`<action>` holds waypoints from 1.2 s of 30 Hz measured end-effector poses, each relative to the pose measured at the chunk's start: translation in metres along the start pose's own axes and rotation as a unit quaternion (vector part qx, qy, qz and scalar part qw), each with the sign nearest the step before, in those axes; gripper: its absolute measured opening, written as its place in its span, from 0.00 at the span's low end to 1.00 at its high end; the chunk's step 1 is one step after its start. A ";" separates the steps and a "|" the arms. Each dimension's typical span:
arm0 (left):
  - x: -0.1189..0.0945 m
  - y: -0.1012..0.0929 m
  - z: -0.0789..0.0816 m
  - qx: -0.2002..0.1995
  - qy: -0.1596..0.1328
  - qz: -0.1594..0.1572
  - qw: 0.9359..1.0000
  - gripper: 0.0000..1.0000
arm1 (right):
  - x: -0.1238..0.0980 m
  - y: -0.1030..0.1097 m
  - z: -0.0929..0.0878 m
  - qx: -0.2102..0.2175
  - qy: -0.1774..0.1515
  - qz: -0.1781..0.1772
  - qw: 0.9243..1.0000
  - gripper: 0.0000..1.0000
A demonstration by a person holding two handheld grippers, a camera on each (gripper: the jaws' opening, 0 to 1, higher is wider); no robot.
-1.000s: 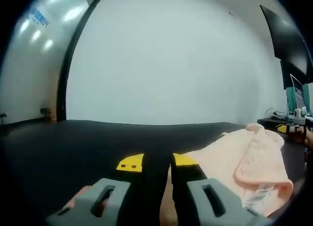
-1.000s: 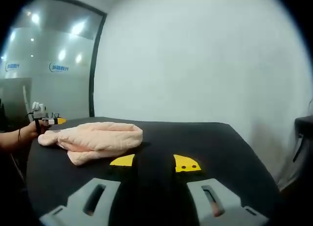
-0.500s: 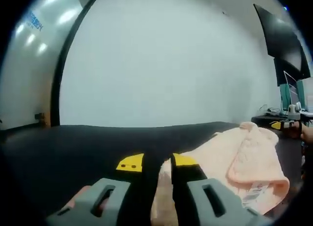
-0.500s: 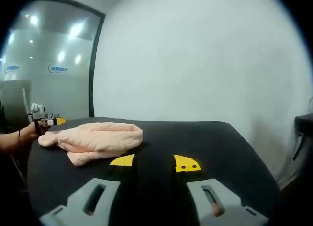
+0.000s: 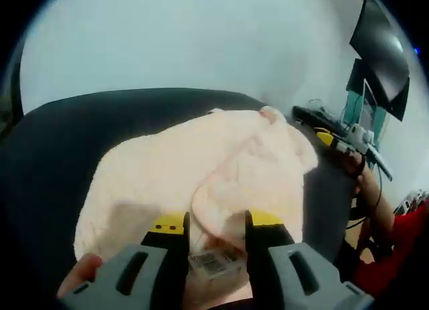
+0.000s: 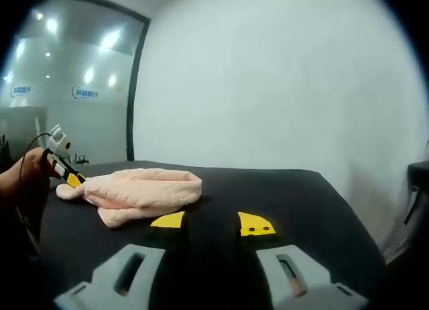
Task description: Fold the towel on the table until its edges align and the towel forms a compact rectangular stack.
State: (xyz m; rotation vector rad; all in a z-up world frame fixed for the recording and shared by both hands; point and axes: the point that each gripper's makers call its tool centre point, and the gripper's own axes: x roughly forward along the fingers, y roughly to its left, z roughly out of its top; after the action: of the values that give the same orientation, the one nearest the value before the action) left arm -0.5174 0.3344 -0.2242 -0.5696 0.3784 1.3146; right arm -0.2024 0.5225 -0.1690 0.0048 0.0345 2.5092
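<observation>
With the near edge of the pink towel (image 5: 201,182), which lies bunched on the black table (image 5: 53,149), pinched between the left gripper (image 5: 214,224) jaws, the right gripper (image 6: 210,224), open and empty, should be brought to a matching corner before any fold is drawn.

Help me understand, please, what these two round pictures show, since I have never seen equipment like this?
A person holds a two-jaw tool in each hand, and a fisheye camera rides on each tool, looking along its jaws. In the left gripper view, the left gripper has pink towel cloth and its barcode label between the jaws, which seem to grip it. In the right gripper view, the right gripper holds nothing, its jaws apart over the black table; the same towel lies bunched further off, with the other tool at its far end.
</observation>
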 end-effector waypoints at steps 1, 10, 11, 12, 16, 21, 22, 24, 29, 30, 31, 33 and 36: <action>0.003 0.004 0.003 -0.001 -0.002 -0.001 1.000 0.31 | 0.000 0.001 0.001 0.004 -0.002 0.004 1.000 0.25; 0.002 -0.008 0.002 -0.066 -0.011 -0.016 0.998 0.28 | -0.003 0.008 0.006 0.002 -0.015 0.018 1.000 0.25; 0.006 -0.007 0.008 -0.076 -0.024 -0.018 0.997 0.25 | -0.003 0.008 0.007 0.002 -0.016 0.018 1.000 0.25; 0.005 -0.007 0.015 -0.093 -0.040 -0.021 0.995 0.15 | -0.003 0.008 0.007 0.003 -0.017 0.019 1.000 0.25; -0.013 -0.017 0.070 -0.042 -0.127 -0.024 0.991 0.03 | -0.004 0.007 0.007 0.010 -0.019 0.020 1.000 0.25; -0.040 -0.054 0.112 0.073 -0.136 0.007 0.988 0.03 | -0.003 0.007 0.005 0.008 -0.012 0.021 1.000 0.25; -0.044 -0.059 0.119 0.085 -0.139 0.004 0.987 0.03 | -0.003 0.007 0.005 0.006 -0.014 0.021 1.000 0.25; -0.049 -0.061 0.119 0.116 -0.118 0.023 0.986 0.03 | -0.004 0.007 0.006 0.006 -0.017 0.019 1.000 0.25; -0.065 -0.075 0.158 0.178 -0.148 0.028 0.972 0.01 | -0.004 0.005 0.005 0.004 -0.015 0.016 1.000 0.25; -0.071 -0.080 0.167 0.201 -0.153 0.037 0.967 0.01 | -0.004 0.005 0.005 0.002 -0.013 0.015 1.000 0.25; -0.083 -0.080 0.180 0.231 -0.154 0.051 0.959 0.01 | -0.004 0.005 0.004 0.001 -0.011 0.014 1.000 0.25; -0.097 -0.089 0.195 0.260 -0.168 0.071 0.948 0.01 | -0.004 0.004 0.004 -0.002 -0.009 0.012 1.000 0.25; -0.118 -0.104 0.222 0.292 -0.196 0.071 0.934 0.00 | -0.004 0.005 0.003 -0.003 -0.007 0.010 1.000 0.25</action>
State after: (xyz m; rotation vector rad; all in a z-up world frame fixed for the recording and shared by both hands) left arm -0.4545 0.3564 0.0395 0.2231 0.4568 1.3340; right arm -0.2021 0.5164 -0.1663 0.0201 0.0226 2.5287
